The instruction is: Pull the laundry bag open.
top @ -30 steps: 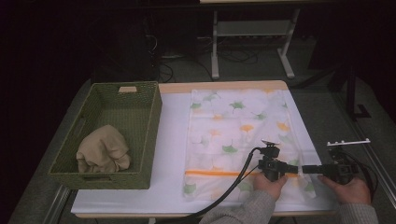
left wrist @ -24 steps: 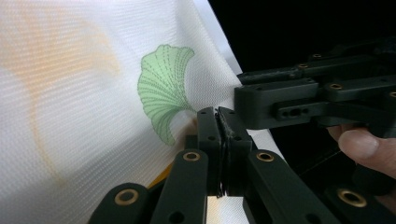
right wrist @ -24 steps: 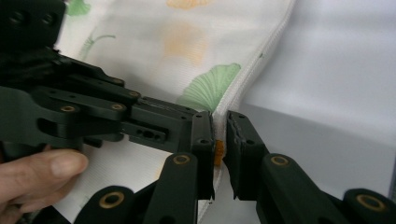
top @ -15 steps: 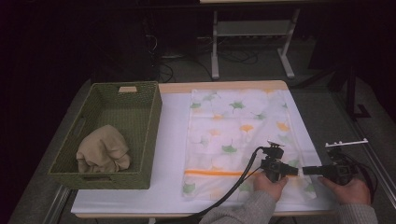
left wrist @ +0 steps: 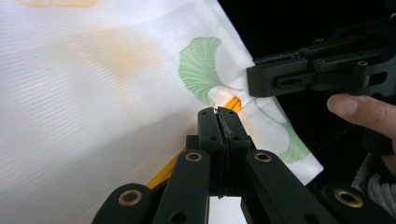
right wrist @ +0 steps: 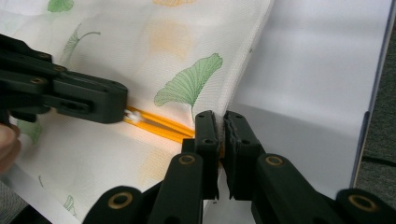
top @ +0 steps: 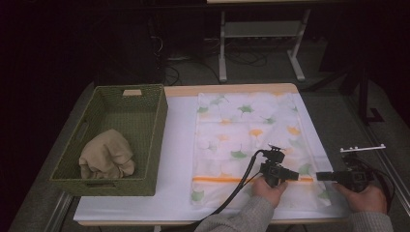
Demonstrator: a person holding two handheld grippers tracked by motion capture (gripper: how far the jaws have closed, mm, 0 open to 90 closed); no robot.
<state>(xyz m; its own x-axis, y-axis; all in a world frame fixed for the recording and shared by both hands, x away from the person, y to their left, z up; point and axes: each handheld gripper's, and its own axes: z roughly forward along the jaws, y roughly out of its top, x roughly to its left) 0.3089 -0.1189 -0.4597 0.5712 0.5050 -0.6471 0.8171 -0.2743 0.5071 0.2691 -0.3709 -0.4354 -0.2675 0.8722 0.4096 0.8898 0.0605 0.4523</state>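
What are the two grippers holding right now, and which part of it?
Both grip the leaf-print mesh laundry bag along its orange zipper: the left gripper is shut at the zipper pull, the right gripper on the bag's edge at the zipper's end.

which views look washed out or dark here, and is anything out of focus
High view: dark surroundings, while the white table cover and the leaf-print mesh bag glow overexposed, softening the print. Left gripper view: bag is blown out at left, background black, left gripper fairly sharp. Right gripper view: evenly lit, orange zipper crisp, right gripper clear, cover bright.
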